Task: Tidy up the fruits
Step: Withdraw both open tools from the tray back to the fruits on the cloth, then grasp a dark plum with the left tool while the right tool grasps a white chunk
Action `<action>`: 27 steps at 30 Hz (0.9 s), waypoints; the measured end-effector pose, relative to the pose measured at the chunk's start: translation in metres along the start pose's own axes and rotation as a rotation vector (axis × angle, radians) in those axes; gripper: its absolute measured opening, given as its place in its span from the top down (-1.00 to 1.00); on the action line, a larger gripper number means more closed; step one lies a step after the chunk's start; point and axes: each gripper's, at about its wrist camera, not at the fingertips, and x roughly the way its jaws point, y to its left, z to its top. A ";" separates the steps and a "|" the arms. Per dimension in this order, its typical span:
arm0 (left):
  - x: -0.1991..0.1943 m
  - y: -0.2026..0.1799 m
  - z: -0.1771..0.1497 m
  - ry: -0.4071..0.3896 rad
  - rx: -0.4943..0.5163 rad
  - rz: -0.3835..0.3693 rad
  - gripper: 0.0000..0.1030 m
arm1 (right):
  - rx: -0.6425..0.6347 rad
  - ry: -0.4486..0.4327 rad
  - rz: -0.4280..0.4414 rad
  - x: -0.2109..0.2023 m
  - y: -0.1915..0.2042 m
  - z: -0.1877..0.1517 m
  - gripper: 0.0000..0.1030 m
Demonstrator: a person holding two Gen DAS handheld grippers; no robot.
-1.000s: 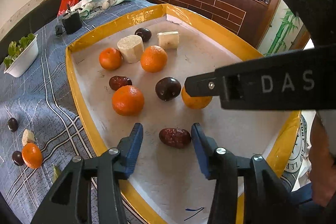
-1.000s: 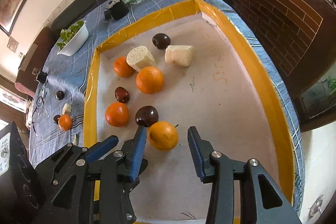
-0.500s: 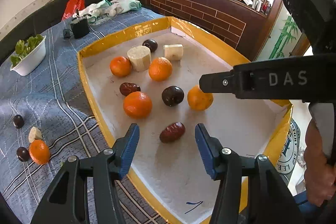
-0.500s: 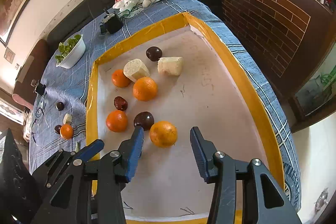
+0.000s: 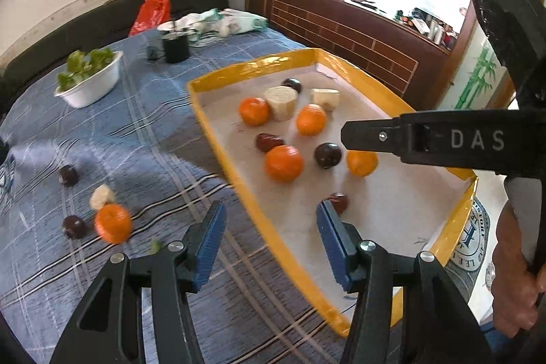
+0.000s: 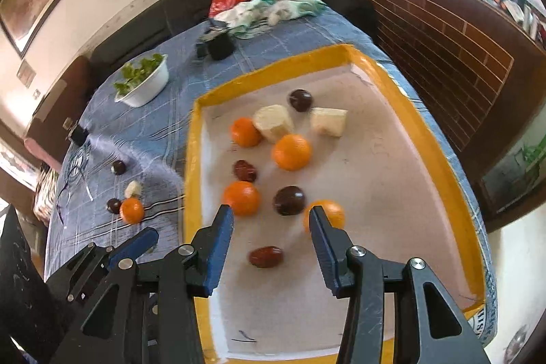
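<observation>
Lying outside the yellow-rimmed tray [image 5: 218,145], a loose orange [image 5: 113,223] sits beside dark plums [image 5: 74,226].

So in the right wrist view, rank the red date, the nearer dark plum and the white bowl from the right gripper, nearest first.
1. Red date, in the tray below the right gripper.
2. Dark plum, mid-tray just beyond.
3. White bowl, on the blue cloth, far left.

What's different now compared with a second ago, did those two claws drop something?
Both have just been opening and pulling back. The left gripper left the red date lying in the tray; the right gripper left the orange there. Nothing sits between either pair of jaws now. The other fruit in the tray stayed put.
</observation>
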 end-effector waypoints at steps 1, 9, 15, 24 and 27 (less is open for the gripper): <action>-0.003 0.005 -0.002 -0.002 -0.011 0.006 -0.05 | -0.010 0.000 0.004 0.001 0.005 -0.001 0.02; -0.030 0.060 -0.017 -0.030 -0.123 0.068 -0.05 | -0.095 -0.009 0.030 0.001 0.047 -0.007 -0.01; -0.044 0.135 -0.034 -0.031 -0.277 0.160 -0.05 | -0.158 -0.012 0.032 -0.003 0.069 -0.018 -0.04; -0.018 0.191 -0.035 0.021 -0.359 0.177 -0.05 | -0.167 -0.029 -0.025 -0.015 0.066 -0.028 -0.07; -0.007 0.191 -0.030 0.024 -0.343 0.164 -0.04 | -0.147 -0.035 -0.052 -0.020 0.059 -0.029 -0.07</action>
